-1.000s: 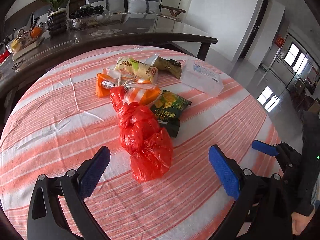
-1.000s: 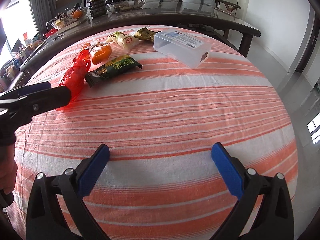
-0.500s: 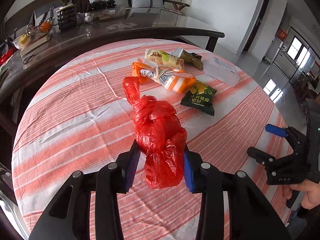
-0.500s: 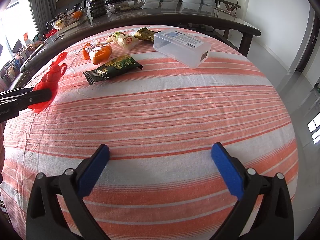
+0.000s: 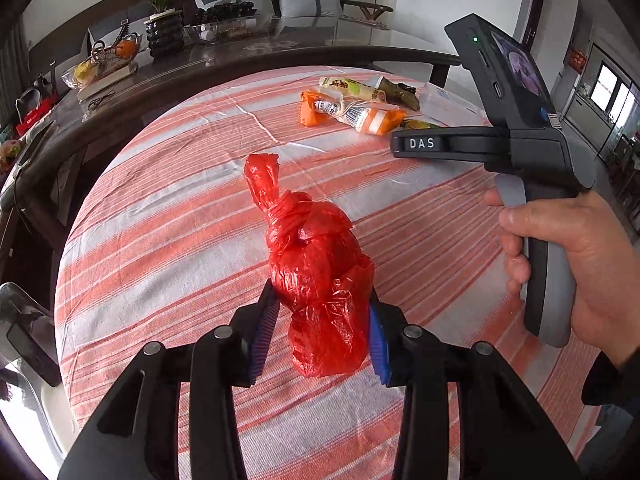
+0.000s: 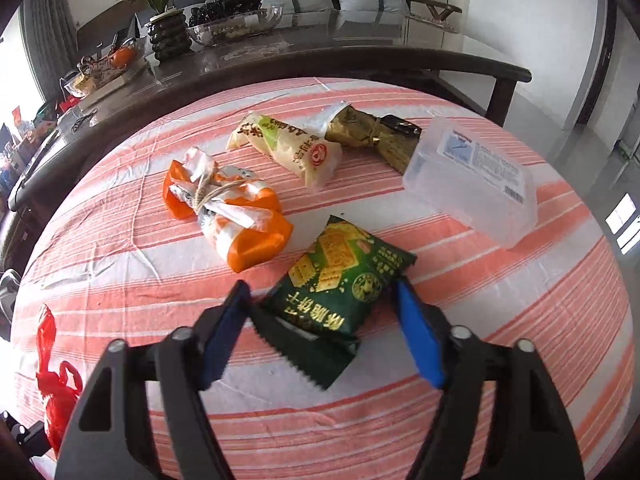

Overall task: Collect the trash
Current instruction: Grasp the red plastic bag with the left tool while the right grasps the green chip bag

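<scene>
Red bag (image 5: 320, 268), crinkled, knotted plastic.

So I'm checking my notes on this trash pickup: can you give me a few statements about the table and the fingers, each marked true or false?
1. The left gripper grips the knotted red plastic bag. True.
2. The green cracker packet lies between the right gripper fingers, which are closing. True.
3. The clear plastic box is stacked on the orange-and-white wrapper. False: they lie apart on the striped tablecloth.
4. The red plastic bag is untied and open. False: its neck is knotted.
</scene>
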### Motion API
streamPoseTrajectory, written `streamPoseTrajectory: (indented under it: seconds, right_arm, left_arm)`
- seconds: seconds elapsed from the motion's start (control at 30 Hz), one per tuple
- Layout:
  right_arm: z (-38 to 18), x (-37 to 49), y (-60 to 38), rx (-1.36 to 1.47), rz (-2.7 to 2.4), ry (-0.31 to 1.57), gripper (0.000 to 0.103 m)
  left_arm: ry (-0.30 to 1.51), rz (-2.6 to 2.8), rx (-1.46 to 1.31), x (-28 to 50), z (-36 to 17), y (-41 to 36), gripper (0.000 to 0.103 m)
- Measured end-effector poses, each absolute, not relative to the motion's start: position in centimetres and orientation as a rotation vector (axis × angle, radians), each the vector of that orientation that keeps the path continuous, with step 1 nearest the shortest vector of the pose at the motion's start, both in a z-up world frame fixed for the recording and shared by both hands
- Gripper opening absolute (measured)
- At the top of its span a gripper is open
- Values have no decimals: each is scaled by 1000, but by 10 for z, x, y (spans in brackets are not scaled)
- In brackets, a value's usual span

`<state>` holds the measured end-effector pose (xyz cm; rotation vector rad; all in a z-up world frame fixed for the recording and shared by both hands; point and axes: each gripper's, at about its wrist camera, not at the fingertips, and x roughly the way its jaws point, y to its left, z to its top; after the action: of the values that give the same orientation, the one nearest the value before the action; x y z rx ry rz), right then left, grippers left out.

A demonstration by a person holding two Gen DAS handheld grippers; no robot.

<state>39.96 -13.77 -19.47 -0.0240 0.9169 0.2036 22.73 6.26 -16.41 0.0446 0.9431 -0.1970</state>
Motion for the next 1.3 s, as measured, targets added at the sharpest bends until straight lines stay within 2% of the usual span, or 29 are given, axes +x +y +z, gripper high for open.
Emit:
streamPoseTrajectory:
  seconds: [0.3, 0.37, 0.43, 0.5, 0.6, 0.77, 0.97, 1.03, 1.1, 1.13, 1.17, 1.3]
  right_arm:
    - [-198, 314, -243, -63, 390, 905, 50]
    - [-198, 300, -257, -80, 401, 905, 51]
    - [-197, 292, -265, -76, 397, 913, 60]
    - [-197, 287, -270, -51, 395, 924, 72]
    - [-195, 284, -277, -6, 373, 959, 81]
    - [-185, 291, -287, 151, 320, 1015, 83]
    - [-189, 322, -265, 84, 235, 1059, 83]
    - [-193, 326, -263, 61, 208, 1062, 71]
    - [-191, 324, -263, 19, 197, 1039, 42]
    - [-190, 322, -267, 35, 208, 1035, 38]
    - [-189, 319, -271, 40, 210, 1030, 37]
    - [-179, 302, -286, 64, 262, 991, 36]
  left_arm:
    - [924, -286, 58, 226, -165, 23, 43]
    - [924, -289, 65, 227, -167, 15, 51]
    - [938, -282, 72, 228, -171, 12, 70]
    - [945, -270, 87, 224, -172, 13, 76]
    - [959, -258, 102, 213, -172, 26, 84]
    - [958, -298, 7, 206, -157, 47, 86]
    - [1012, -271, -1, 240, -165, 22, 87]
    - [1028, -247, 16, 247, -172, 16, 81]
    - [1028, -223, 29, 251, -175, 15, 70]
    - [1018, -222, 36, 251, -174, 15, 52]
    - [1014, -226, 39, 250, -173, 16, 45]
    - [990, -304, -24, 241, -165, 18, 40]
